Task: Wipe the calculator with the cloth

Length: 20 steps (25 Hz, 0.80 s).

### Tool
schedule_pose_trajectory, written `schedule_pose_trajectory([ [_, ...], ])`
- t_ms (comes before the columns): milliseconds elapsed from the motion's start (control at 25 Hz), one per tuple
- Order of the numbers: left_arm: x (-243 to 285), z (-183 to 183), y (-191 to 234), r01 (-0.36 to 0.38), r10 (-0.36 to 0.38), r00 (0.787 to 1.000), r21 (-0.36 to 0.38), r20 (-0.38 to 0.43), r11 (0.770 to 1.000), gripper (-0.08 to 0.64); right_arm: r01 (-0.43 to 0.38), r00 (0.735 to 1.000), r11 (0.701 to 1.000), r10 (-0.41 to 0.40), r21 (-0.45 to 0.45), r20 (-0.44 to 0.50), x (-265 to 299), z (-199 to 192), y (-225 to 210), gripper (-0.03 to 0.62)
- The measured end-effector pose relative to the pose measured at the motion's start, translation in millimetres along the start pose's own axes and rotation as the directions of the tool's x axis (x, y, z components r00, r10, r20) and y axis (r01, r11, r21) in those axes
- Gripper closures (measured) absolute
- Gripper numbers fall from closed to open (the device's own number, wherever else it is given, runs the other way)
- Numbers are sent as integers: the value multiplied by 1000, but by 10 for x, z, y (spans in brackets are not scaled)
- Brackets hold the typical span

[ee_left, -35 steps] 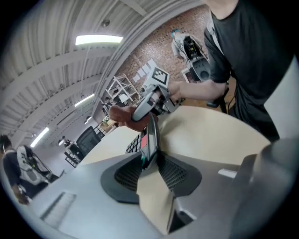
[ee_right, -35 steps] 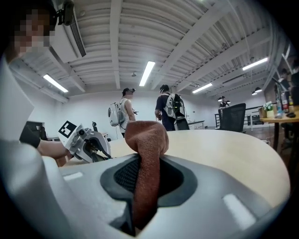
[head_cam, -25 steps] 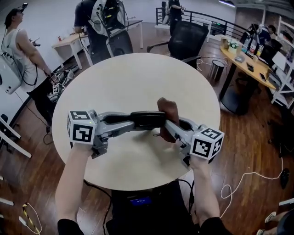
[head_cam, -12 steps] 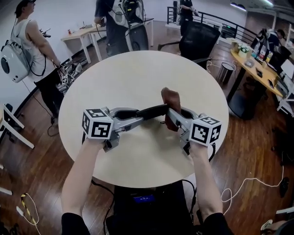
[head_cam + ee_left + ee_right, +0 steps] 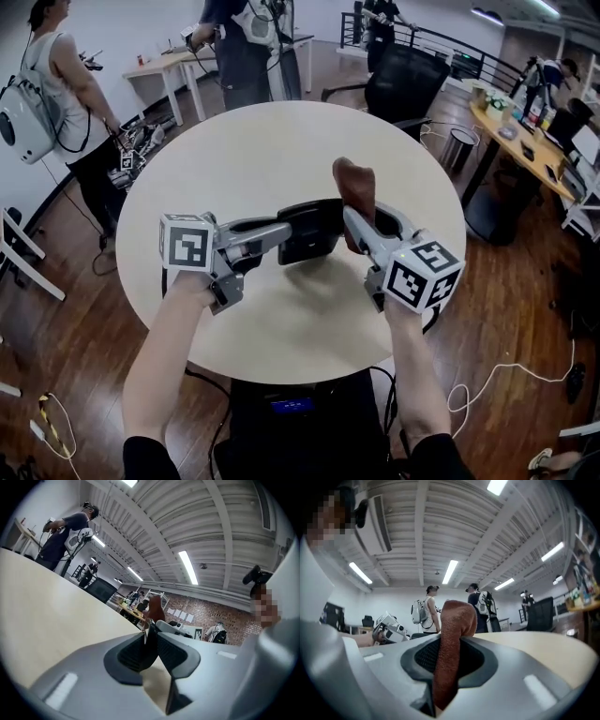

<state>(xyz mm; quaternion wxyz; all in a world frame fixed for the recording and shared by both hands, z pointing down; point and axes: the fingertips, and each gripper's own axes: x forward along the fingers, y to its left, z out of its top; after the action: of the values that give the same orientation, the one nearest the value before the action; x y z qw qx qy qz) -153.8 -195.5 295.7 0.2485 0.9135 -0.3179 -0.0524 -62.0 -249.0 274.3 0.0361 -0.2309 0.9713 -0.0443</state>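
The black calculator (image 5: 309, 230) hangs above the round table (image 5: 244, 159), its broad side tilted toward me. My left gripper (image 5: 286, 232) is shut on its left edge; the jaws have just been closing, with the calculator between them. In the left gripper view the calculator (image 5: 150, 641) shows edge-on between the dark pads (image 5: 176, 653). My right gripper (image 5: 361, 220) is shut on a brown cloth (image 5: 356, 186), which stands up above its jaws just right of the calculator. In the right gripper view the cloth (image 5: 452, 639) fills the gap between the pads.
Beyond the table stand a black office chair (image 5: 405, 80) and two people with backpacks (image 5: 56, 89). A desk with clutter (image 5: 511, 131) is at the right. Cables (image 5: 487, 380) lie on the wooden floor near the table.
The calculator has rolled from edge-on to showing its broad side. The right gripper has risen with the cloth. The left gripper has shifted slightly.
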Motion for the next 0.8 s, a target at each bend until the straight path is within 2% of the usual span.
schedule_pose_trajectory([
  [80, 7, 7, 11, -7, 7, 1000, -3, 10, 1000, 471, -20, 999, 991, 16, -131, -30, 58, 119, 295, 508],
  [160, 3, 1, 24, -8, 8, 999, -5, 31, 1000, 471, -71, 993, 967, 46, -244, -108, 189, 84, 628, 508],
  [280, 25, -51, -14, -27, 26, 999, 12, 33, 1000, 472, -121, 975, 931, 45, -344, -218, 321, -79, 874, 508],
  [400, 37, -86, -36, -27, 26, 999, 15, 29, 1000, 472, -58, 975, 941, -19, -334, -223, 240, -96, 613, 508],
  [520, 14, -84, -21, -16, 16, 999, -2, 46, 1000, 472, 33, 974, 963, -92, -268, -209, 119, -103, 127, 508],
  [640, -7, -84, 14, -9, 11, 997, -31, 71, 999, 472, 107, 962, 972, -154, -207, -224, 39, -195, -329, 508],
  [720, -13, -88, 23, -8, 12, 997, -44, 79, 999, 472, 137, 960, 977, -172, -166, -221, -39, -217, -485, 508],
  [800, -10, -78, 28, -9, 13, 996, -51, 83, 999, 472, 121, 971, 983, -146, -136, -191, -93, -127, -407, 508],
])
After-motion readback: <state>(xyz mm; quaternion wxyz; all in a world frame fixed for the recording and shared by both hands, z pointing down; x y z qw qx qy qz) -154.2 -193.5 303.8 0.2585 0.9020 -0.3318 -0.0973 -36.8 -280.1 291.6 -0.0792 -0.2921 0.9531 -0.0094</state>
